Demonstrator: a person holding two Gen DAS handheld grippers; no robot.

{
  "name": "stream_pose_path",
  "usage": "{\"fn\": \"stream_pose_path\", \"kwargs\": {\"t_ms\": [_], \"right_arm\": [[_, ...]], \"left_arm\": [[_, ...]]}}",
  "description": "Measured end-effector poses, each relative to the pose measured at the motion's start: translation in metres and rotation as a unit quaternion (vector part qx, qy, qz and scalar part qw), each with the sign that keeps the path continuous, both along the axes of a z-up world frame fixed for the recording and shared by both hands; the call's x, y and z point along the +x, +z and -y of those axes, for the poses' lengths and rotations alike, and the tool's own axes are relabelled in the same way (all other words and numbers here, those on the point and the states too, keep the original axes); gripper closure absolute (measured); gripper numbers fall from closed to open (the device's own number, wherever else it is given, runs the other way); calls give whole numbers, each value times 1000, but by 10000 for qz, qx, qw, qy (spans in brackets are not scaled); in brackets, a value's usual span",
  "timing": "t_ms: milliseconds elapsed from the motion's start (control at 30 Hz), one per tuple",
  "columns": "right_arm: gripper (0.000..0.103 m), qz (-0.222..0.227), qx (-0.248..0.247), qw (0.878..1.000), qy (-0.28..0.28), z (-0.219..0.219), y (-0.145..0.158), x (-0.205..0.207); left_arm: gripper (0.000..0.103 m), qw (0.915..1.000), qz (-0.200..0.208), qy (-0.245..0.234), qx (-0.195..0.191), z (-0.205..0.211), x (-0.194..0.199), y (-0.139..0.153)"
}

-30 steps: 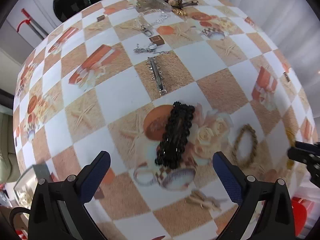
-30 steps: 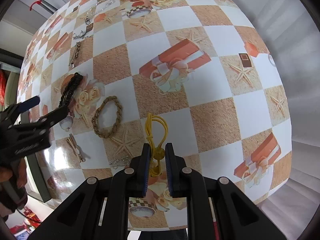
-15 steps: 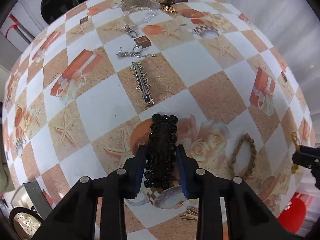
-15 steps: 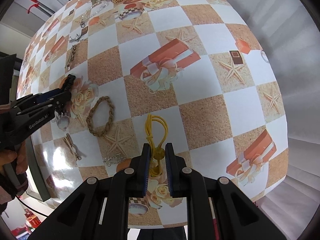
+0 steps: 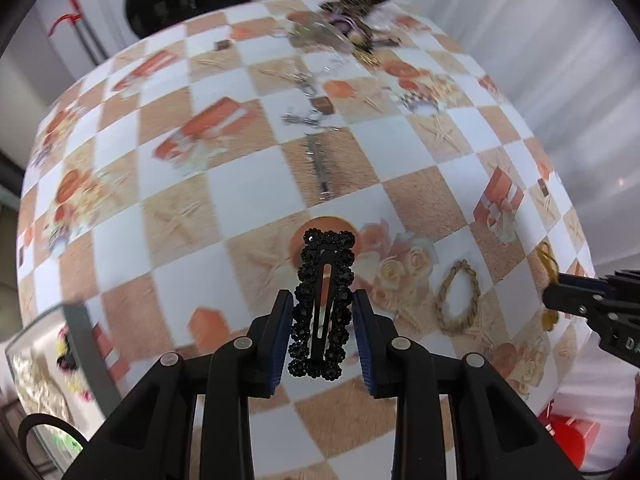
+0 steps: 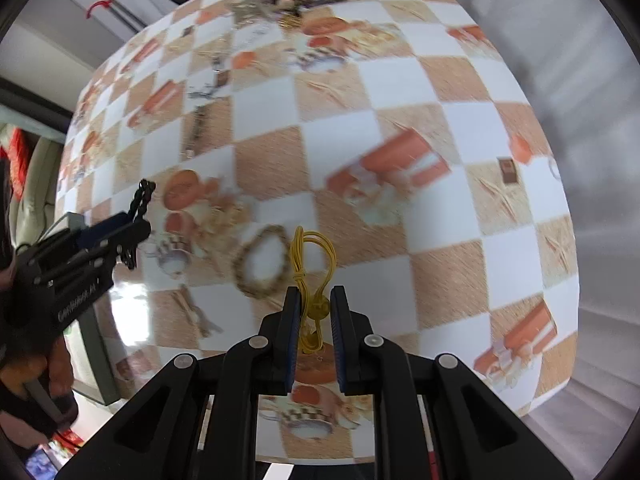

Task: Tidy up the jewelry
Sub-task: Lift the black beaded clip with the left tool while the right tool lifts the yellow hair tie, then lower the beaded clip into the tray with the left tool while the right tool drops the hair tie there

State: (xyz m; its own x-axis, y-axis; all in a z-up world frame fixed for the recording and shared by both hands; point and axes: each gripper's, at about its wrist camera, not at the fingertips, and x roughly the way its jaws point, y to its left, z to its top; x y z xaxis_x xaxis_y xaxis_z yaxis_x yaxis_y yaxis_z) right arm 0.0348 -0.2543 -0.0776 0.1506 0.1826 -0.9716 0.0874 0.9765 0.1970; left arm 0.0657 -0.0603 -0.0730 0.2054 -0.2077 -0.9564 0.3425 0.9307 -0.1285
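With both pieces already gripped, the step in hand looks like the carry toward storage; the left gripper point(image 5: 322, 330) is clenched on the black beaded hair clip point(image 5: 323, 304), which stands upright between its pads above the tabletop point(image 5: 248, 192), while the right gripper point(image 6: 315, 316) is clamped on the yellow cord loop point(image 6: 310, 268), which hangs clear of the checked cloth. Next, I judge, each piece must travel to the open box point(image 5: 44, 364) at the near left corner, the clip kept level so it does not slip; the woven rope ring point(image 5: 458, 300), the silver clip point(image 5: 320, 164) and the far heap of jewelry point(image 5: 348, 20) lie well apart, so the middle is free; the near and right edges fall away just beside the right gripper.
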Motion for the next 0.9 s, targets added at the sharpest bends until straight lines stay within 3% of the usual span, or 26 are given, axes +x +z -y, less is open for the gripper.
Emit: {"fn": "stream_pose_path", "kwargs": {"t_ms": [233, 433, 500, 733, 900], "right_arm": [[87, 192, 143, 9983, 536, -45, 17, 16], [87, 345, 484, 9921, 1107, -98, 33, 30], [87, 337, 373, 9882, 1445, -118, 38, 34], [87, 458, 428, 9693, 2379, -200, 52, 38], [87, 390, 555, 9529, 2955, -260, 50, 33]], "left_arm": [[68, 9981, 195, 583, -31, -41, -20, 19], [68, 9916, 338, 1246, -54, -96, -44, 35], [68, 9890, 364, 1435, -17, -113, -53, 37], [68, 9742, 277, 2236, 101, -181, -91, 34], [68, 9575, 179, 2871, 222, -227, -119, 26]]}}
